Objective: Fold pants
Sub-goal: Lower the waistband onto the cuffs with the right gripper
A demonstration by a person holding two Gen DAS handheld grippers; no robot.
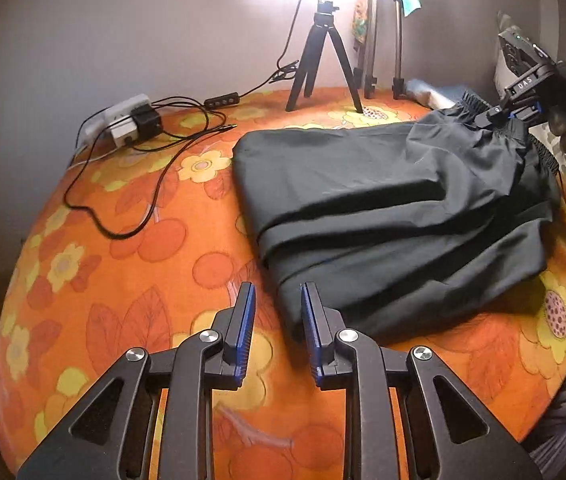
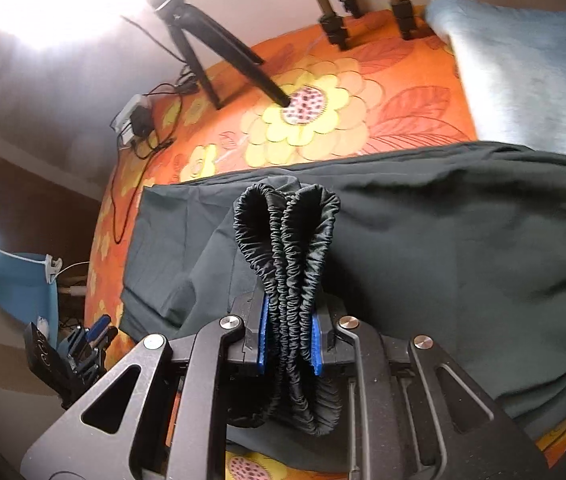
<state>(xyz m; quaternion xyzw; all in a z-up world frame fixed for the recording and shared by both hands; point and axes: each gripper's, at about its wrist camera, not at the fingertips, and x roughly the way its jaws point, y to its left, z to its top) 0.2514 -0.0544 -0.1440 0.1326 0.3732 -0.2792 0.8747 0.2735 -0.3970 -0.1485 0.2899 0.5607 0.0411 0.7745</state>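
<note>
Dark grey pants lie folded lengthwise on the orange flowered bedspread. My left gripper is open and empty, hovering just left of the pants' near leg end. My right gripper is shut on the pants' bunched elastic waistband and holds it up off the bed; the rest of the pants spreads beyond it. The right gripper also shows in the left wrist view at the far right, on the waistband. The left gripper shows small in the right wrist view at the lower left.
A small black tripod and larger stand legs stand at the back of the bed. A power strip with plugs and loose black cables lie at back left. A light blue folded cloth lies behind the pants.
</note>
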